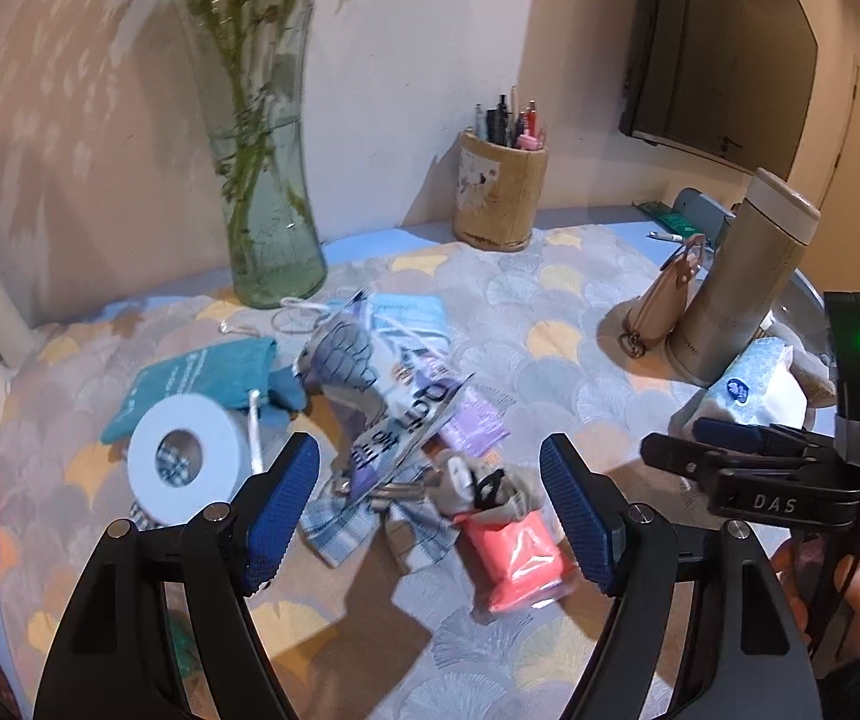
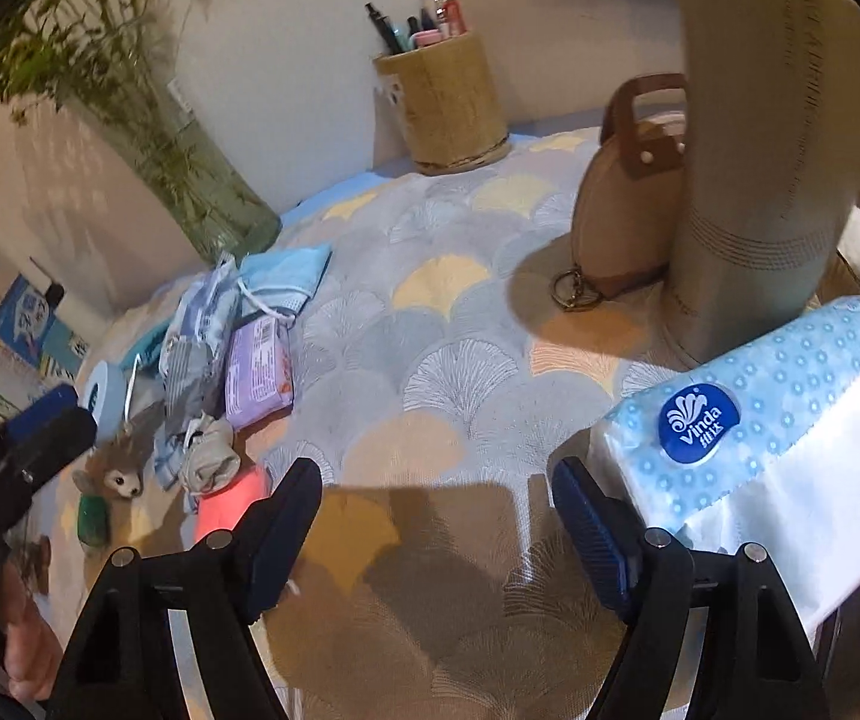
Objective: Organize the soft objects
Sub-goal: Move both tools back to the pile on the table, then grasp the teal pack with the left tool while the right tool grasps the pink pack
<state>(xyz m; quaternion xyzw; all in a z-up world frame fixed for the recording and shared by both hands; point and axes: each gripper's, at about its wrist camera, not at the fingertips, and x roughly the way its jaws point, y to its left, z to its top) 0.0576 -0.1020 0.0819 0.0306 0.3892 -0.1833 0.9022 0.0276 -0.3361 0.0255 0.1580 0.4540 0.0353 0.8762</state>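
Note:
A heap of soft items lies on the patterned tablecloth (image 1: pixel 550 312): a pink packet (image 1: pixel 514 558), a grey sock bundle (image 1: pixel 490 486), a checked cloth (image 1: pixel 364 528), a printed packet (image 1: pixel 406 426), a purple packet (image 1: pixel 472 414), a light blue mask (image 1: pixel 406 312) and a teal pouch (image 1: pixel 190 378). My left gripper (image 1: pixel 430 480) hovers open over the heap, jaws wide, gripping nothing. My right gripper (image 2: pixel 436 480) is open over bare cloth, with a blue-and-white tissue pack (image 2: pixel 760 420) just beside its right finger. The right gripper (image 1: pixel 676 438) shows side-on in the left wrist view.
A glass vase (image 1: pixel 268 210) with stems and a pen holder (image 1: pixel 499 192) stand at the back by the wall. A tall flask (image 1: pixel 742 276) and a small tan handbag (image 1: pixel 664 306) stand at the right. A white tape roll (image 1: pixel 181 459) and a plush toy (image 2: pixel 121 474) lie left.

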